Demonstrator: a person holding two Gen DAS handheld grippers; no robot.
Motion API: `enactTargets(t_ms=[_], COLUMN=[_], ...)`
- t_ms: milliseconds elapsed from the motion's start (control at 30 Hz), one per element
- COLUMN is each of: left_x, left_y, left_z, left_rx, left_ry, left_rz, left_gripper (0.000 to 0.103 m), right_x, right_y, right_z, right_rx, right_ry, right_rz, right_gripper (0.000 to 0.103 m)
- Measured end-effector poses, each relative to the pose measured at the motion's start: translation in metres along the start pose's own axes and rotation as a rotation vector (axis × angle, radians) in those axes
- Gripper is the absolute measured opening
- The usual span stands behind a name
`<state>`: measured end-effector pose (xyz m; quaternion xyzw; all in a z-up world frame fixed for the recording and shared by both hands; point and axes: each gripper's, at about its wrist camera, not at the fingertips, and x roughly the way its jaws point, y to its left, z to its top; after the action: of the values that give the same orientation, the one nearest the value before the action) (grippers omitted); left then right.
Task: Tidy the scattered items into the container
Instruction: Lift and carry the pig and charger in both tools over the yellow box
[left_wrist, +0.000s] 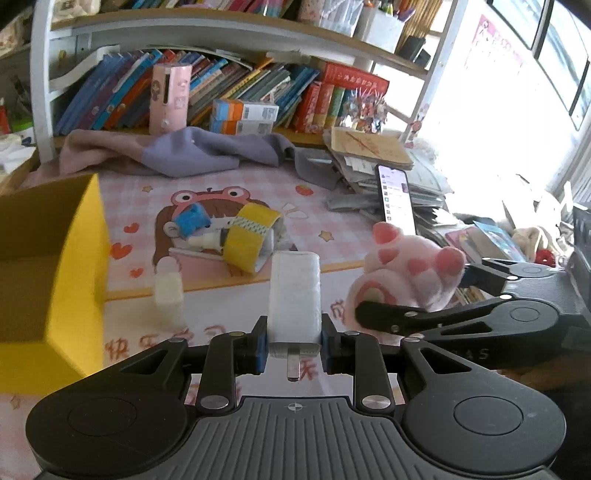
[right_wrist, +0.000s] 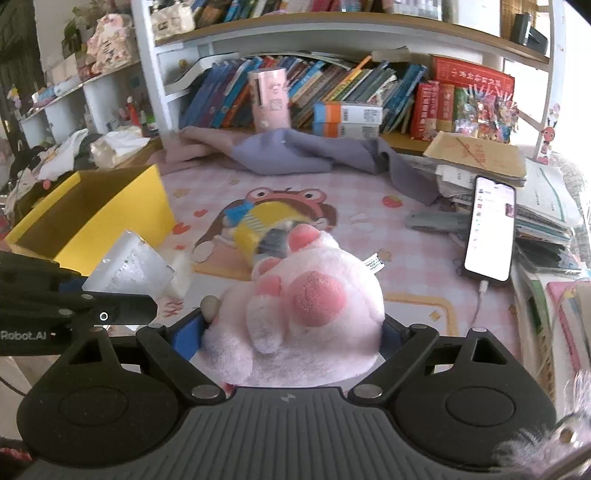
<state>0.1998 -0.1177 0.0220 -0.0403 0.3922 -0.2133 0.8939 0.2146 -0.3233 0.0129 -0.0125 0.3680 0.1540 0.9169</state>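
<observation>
My left gripper (left_wrist: 294, 341) is shut on a white plug-in charger (left_wrist: 294, 291), held above the pink mat; the charger also shows in the right wrist view (right_wrist: 129, 267). My right gripper (right_wrist: 291, 332) is shut on a pink plush paw (right_wrist: 306, 299), which also shows in the left wrist view (left_wrist: 410, 271) to the right of the charger. The open yellow box (left_wrist: 79, 266) stands at the left, and is also in the right wrist view (right_wrist: 122, 206). A yellow tape roll (left_wrist: 251, 232), a blue item (left_wrist: 192, 219) and a small white block (left_wrist: 168, 290) lie on the mat.
A phone (left_wrist: 397, 197) leans on a paper stack (right_wrist: 480, 162) at the right. A purple and pink cloth (left_wrist: 192, 151) lies at the back under a bookshelf (left_wrist: 236, 92). A pink case (left_wrist: 170, 98) stands among the books.
</observation>
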Motion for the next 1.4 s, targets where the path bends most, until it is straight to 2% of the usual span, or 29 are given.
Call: enactTargets(t_ms=[300,467,733,1133,1400], left_x=[-0.064,-0.098,-0.149,-0.189,-0.187], left_y=[0.053,0.079,0.122,0.159,0.175], left_z=[-0.05,-0.085,-0.132,-0.156,-0.147], left_rx=[-0.097,-0.147,-0.212,-0.265,-0.254], left_ry=[-0.025,-0.044,-0.064,-0.126,-0.099], left_rz=[-0.001,-0.003,0.056,0.082,0.115], left_gripper=[0.025,0.025,0.025,0.025,0.025], right_x=[-0.021,-0.035,-0.055,-0.061,-0.043], right_y=[0.091,0.145,0.213,0.276,0.293], right_z=[-0.022,-0.046,-0.076,-0.076,-0.059], right_rx=[-0.067,-0.109,-0.144,-0.233,-0.244], right_ry=[0.011,0.043,0.06,0.053,0.048], right_rz=[0.018,0.032,0.058,0.096,0.126], right_gripper=[0.09,0.09,0.09,0.09,0.09])
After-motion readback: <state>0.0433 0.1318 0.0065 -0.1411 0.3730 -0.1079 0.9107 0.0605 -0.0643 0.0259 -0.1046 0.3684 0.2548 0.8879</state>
